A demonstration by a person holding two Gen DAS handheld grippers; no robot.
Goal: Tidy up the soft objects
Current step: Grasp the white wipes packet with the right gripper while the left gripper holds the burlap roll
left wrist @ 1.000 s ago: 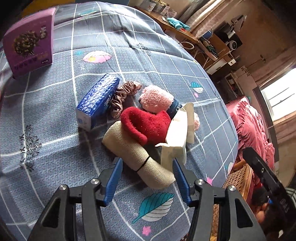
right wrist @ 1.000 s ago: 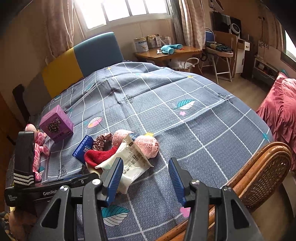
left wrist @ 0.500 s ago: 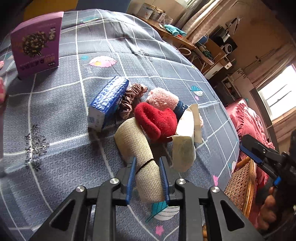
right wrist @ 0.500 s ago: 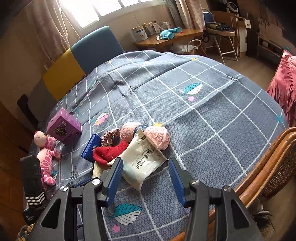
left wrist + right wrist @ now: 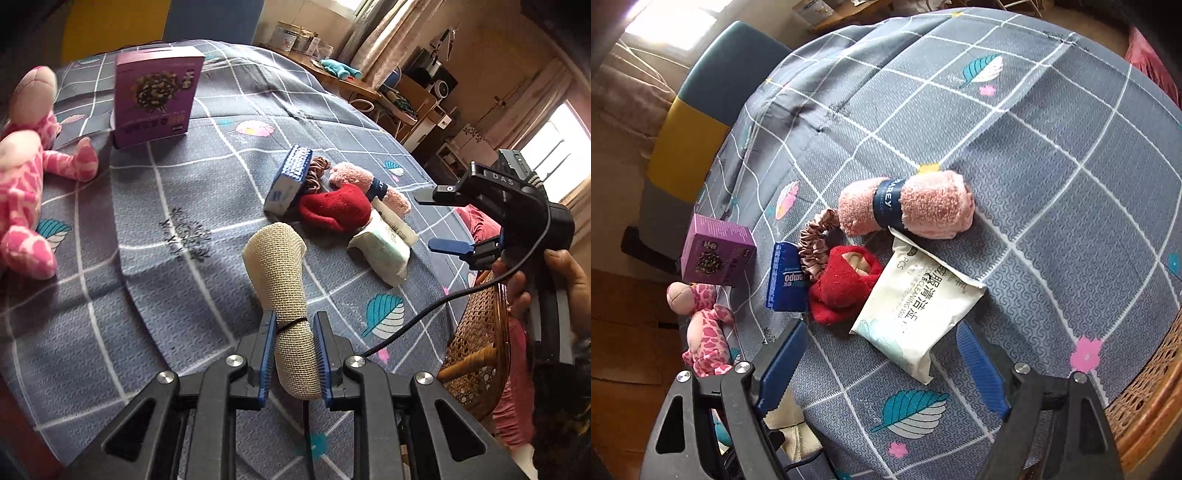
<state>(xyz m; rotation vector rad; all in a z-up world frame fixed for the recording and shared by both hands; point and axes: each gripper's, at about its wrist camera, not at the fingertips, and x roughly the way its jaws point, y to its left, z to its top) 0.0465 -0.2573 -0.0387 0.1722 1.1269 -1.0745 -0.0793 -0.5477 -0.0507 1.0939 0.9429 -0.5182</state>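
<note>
Now my left hand-held gripper [image 5: 294,360] clamps the beige mesh roll [image 5: 284,291], while my right hand-held gripper [image 5: 882,363] gapes above the wipes pack [image 5: 918,314].

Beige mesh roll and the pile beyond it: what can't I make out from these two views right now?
- Beige mesh roll: right wrist view shows only a scrap, hidden behind the right gripper.
- Its near end, left wrist view: tucked behind the left gripper.
- Red sock: lower edge under the wipes pack.
- Scrunchie: mostly hidden by the blue tissue pack.

Wipes pack [image 5: 916,314] before towel roll [image 5: 905,206] — sock [image 5: 842,284] to its left.
</note>
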